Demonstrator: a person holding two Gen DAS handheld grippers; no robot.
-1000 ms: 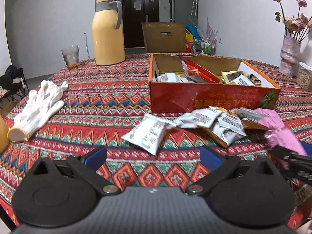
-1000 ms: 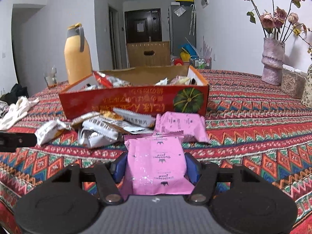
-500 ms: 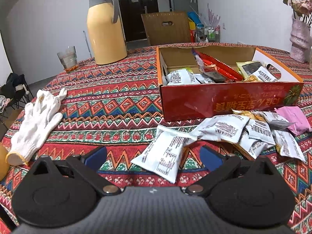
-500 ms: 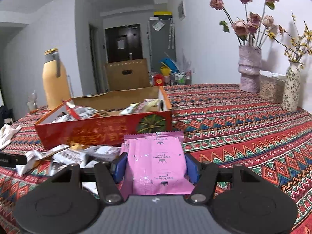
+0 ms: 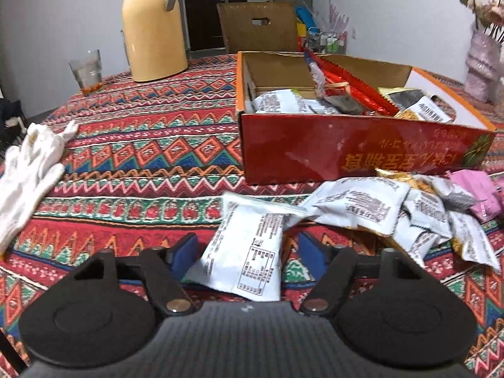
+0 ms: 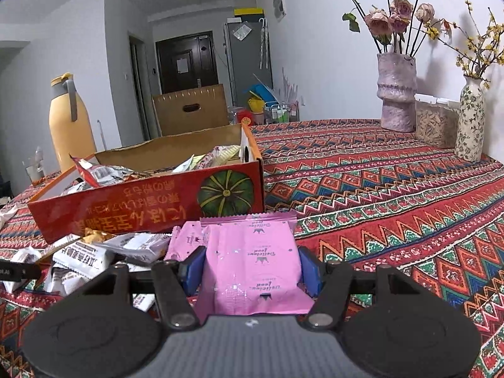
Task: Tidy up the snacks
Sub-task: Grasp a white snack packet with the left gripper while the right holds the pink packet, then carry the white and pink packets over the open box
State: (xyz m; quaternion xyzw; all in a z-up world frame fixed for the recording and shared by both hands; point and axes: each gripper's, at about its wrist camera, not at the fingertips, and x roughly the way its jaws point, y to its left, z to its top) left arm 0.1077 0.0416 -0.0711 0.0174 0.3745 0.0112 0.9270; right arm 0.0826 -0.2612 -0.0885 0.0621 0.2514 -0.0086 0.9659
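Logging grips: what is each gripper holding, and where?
Right gripper: pink snack packet, clamped by its side edges. Left gripper: jaws just closing around white packet, not gripping yet.

Left wrist view: low over the table (image 5: pixel 132 145), looking forward and downward along its fingers, close to the loose packets before the red snack box (image 5: pixel 346 148). Right wrist view: also low, aimed nearer level toward the far wall. Both share the box (image 6: pixel 148 208), packets and yellow thermos (image 5: pixel 152 31).

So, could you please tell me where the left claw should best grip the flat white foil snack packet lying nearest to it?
Across the flat white foil snack packet's narrow middle, coming from its near short end: it lies flat, lengthwise between the left claw's blue pads.
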